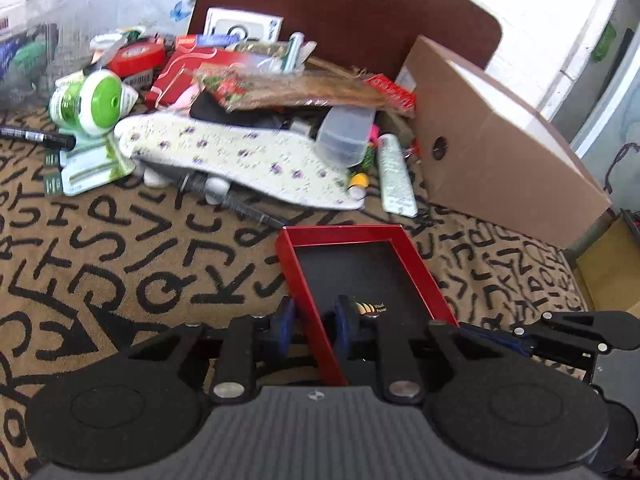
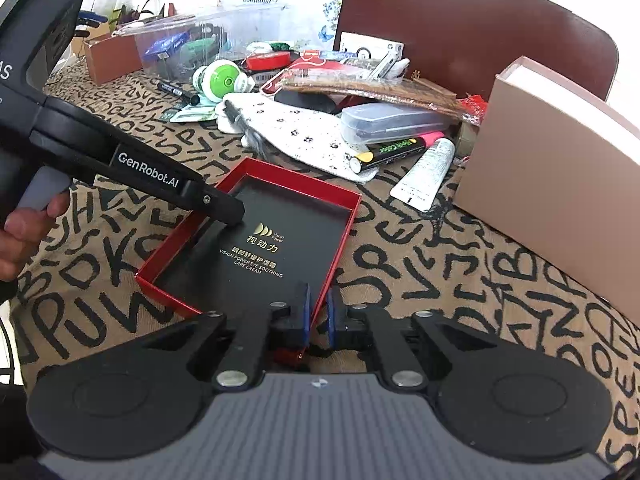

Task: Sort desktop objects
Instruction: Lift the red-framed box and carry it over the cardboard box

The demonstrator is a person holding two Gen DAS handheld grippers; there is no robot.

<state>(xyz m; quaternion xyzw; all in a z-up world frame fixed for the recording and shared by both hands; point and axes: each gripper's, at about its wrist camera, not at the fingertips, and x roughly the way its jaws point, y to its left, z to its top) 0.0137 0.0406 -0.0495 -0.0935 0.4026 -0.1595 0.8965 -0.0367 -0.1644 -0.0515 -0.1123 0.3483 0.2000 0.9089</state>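
Note:
A shallow red box lid (image 1: 298,264) with a black inside and gold print lies on the letter-patterned cloth; it also shows in the right wrist view (image 2: 344,220). My left gripper (image 1: 316,326) straddles its left wall, one blue pad either side, closed on it. My right gripper (image 2: 318,316) straddles the lid's near right wall the same way, closed on it. In the right wrist view the left gripper's arm (image 2: 152,176) reaches over the lid's left side. Behind lies a heap of objects: a flowered insole (image 1: 240,156), a green-and-white device (image 1: 96,100), a white tube (image 1: 396,176).
A brown cardboard box (image 1: 500,148) stands at the right; it also shows in the right wrist view (image 2: 552,184). A clear plastic case (image 2: 392,120), a highlighter (image 2: 400,148), a black marker (image 2: 176,92) and a clear bin (image 2: 192,44) lie behind. A dark chair back (image 2: 480,28) stands beyond the table.

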